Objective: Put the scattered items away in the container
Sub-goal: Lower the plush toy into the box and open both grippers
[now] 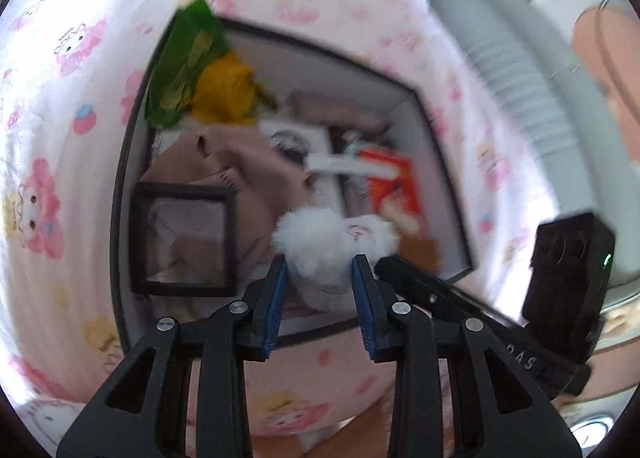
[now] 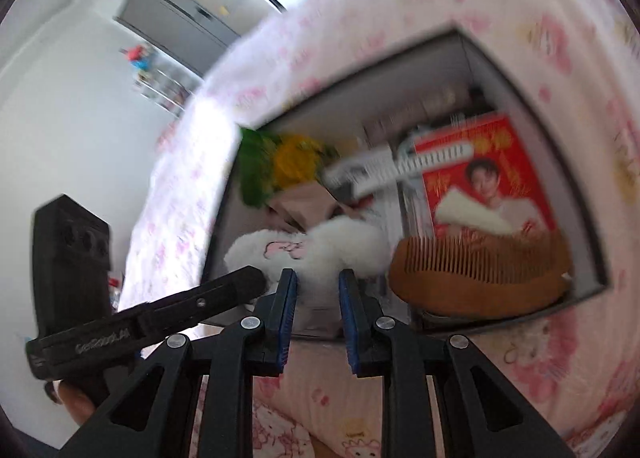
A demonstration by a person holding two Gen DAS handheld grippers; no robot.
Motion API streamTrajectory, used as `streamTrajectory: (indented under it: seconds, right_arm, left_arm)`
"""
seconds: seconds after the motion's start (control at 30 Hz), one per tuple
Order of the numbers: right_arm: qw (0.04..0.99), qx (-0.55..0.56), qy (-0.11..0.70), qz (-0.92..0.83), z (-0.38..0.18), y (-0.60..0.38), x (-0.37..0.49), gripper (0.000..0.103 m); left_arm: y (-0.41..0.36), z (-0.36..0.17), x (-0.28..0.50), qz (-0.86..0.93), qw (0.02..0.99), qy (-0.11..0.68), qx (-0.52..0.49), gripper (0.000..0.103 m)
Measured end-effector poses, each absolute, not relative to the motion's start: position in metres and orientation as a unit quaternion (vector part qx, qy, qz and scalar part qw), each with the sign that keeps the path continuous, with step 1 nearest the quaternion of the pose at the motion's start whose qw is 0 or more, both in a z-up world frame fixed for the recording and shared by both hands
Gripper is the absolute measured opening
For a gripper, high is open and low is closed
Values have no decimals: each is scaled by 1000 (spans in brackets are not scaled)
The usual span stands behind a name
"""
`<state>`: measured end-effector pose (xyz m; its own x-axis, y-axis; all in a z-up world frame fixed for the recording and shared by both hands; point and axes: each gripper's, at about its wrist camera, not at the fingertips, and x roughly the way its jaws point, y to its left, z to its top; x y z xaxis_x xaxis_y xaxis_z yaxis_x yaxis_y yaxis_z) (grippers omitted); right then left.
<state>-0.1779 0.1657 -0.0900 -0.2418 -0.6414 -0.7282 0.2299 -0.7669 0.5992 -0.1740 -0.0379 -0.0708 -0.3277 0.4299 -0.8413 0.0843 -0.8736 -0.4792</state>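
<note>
A white fluffy plush item with a pink cartoon face hangs over the near end of a dark-rimmed box. My left gripper is shut on its lower part, white material filling the gap between the blue pads. My right gripper grips the same item from the other side, and one of its fingers shows beside the fluff. The box holds a green packet, a yellow item, beige cloth, a black-framed clear case, a red booklet and a wooden comb.
The box sits on a bed with a pink cartoon-print sheet. A grey ribbed hose runs past the box's far right corner. A white comb lies across the box contents. A white wall and grey wardrobe stand beyond the bed.
</note>
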Motion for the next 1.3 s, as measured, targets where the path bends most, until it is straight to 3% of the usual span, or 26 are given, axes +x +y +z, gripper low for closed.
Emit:
streamTrajectory:
  seconds: [0.13, 0.33, 0.73, 0.9, 1.0, 1.07, 1.17, 1.23, 1.3]
  right_arm:
    - [289, 550, -145, -770, -82, 155, -179, 12]
    - [261, 493, -107, -823, -53, 173, -170, 12]
    - [249, 540, -49, -802, -91, 131, -180, 12]
    - [235, 537, -49, -808, -92, 130, -182, 12]
    - [215, 520, -39, -826, -79, 135, -176, 14]
    - [199, 506, -29, -839, -65, 139, -169, 14]
    - [178, 475, -21, -861, -38, 147, -156, 16]
    - [166, 454, -22, -875, -21, 154, -145, 25]
    - [155, 431, -30, -888, -1, 164, -133, 44]
  left_arm:
    - [-33, -83, -180, 775, 85, -198, -594, 31]
    - [-41, -63, -171, 809, 108, -213, -537, 31]
    - [-33, -102, -179, 778, 94, -217, -582, 31]
    - [-32, -94, -180, 793, 85, -206, -566, 31]
    - [-29, -60, -165, 837, 55, -152, -523, 46]
    - [-26, -35, -154, 862, 44, -131, -487, 66]
    - [-20, -6, -138, 890, 38, -113, -441, 76]
    - [-16, 12, -127, 903, 35, -104, -415, 83]
    - [-13, 25, -118, 911, 37, -99, -399, 89]
